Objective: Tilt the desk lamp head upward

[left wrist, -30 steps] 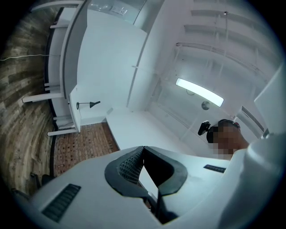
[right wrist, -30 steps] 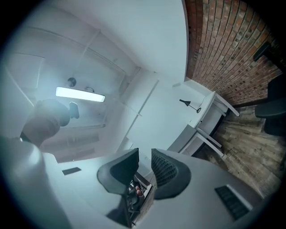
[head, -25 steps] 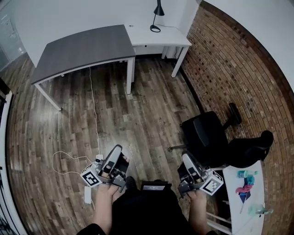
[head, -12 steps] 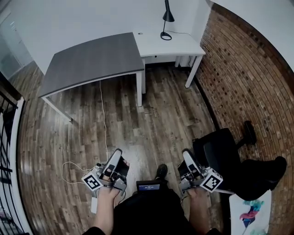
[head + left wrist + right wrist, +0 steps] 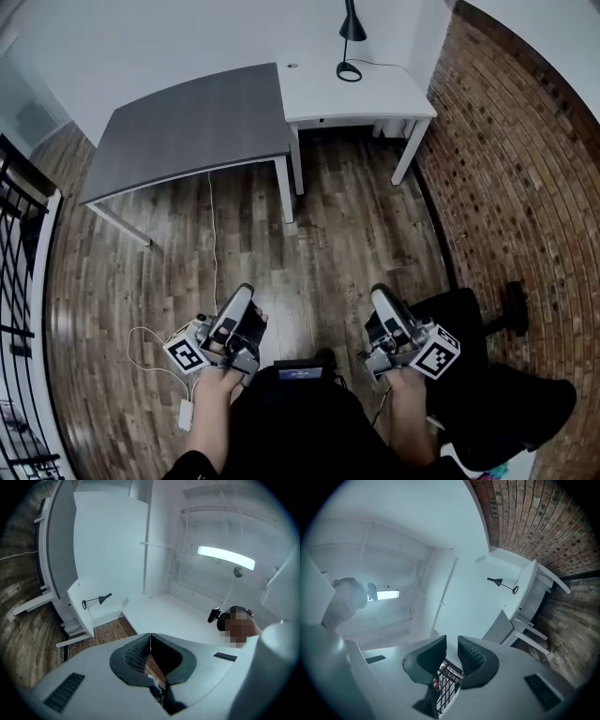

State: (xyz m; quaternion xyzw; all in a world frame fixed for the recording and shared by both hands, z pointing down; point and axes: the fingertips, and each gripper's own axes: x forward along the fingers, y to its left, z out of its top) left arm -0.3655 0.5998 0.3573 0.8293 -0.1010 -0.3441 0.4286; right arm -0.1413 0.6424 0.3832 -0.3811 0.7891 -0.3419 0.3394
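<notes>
Walk closer to the lamp (image 5: 351, 37) at 12 o'clock on the white desk (image 5: 380, 94) first: left claw (image 5: 246, 294) pressed together, right claw (image 5: 380, 294), which has just been closing, a little spread and empty.

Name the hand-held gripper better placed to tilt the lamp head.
Right hand-held gripper, likely: closer in line with the desk lamp, jaws apart, empty, just been closing; left hand-held gripper is shut.

No words or numbers can be read. The left gripper (image 5: 243, 292) and right gripper (image 5: 382, 295) bear only black-and-white square markers.
</notes>
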